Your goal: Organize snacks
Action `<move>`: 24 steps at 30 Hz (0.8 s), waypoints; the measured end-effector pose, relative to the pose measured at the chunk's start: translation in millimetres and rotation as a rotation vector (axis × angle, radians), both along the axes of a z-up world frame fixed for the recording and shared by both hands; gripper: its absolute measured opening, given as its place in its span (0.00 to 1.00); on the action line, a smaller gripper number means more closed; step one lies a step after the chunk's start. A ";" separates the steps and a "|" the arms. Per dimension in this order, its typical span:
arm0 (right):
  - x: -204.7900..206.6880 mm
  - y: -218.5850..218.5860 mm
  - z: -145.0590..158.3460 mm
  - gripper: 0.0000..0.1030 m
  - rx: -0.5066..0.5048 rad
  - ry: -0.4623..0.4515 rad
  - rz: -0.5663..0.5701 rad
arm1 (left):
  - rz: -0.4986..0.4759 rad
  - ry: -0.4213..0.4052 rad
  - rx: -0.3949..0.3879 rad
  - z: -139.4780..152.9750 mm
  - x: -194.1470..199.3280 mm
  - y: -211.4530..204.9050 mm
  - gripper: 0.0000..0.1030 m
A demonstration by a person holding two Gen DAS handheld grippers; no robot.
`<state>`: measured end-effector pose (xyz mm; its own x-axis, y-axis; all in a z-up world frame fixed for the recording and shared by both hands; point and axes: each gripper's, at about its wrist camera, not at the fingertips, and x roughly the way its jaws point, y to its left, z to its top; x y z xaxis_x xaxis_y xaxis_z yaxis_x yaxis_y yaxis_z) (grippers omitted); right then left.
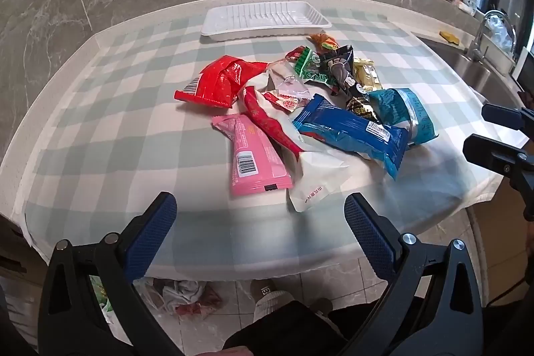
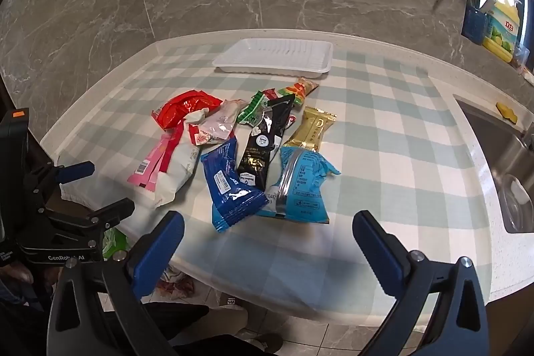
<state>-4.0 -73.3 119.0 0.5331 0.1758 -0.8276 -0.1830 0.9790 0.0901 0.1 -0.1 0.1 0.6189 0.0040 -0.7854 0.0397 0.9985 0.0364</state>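
Both the left tongs and right tongs are hovering released over the near desk; sorting is just starting, needing a reach toward the snack pile before the far white tray.

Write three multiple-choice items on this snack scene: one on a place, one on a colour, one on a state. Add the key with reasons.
1. Where is the white tray?
A. beyond the snack pile
B. under the pile
C. in the sink

2. What colour is the snack packet nearest the left tongs?
A. gold
B. pink
C. black

3. What is the state of the right tongs?
A. shut on a packet
B. open, holding nothing
C. shut, empty

Key: 1 A, the tray sits past the pile near the wall; 2 B, the pink packet lies closest; 3 B, its fingers stand wide apart with only tablecloth between.
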 end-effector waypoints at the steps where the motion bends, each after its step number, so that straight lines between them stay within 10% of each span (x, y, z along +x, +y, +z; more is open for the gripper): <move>1: -0.1 0.1 0.1 1.00 0.001 0.000 0.001 | -0.001 -0.005 0.004 0.1 -0.3 -0.3 0.98; 24: 2.9 -5.4 -2.6 1.00 0.014 0.015 -0.003 | -0.003 0.000 -0.002 1.9 3.1 -2.8 0.98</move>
<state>-1.2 -78.7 116.4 0.5213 0.1860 -0.8328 -0.1786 0.9781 0.1066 3.2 -2.9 1.9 0.6193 0.0007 -0.7851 0.0427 0.9985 0.0345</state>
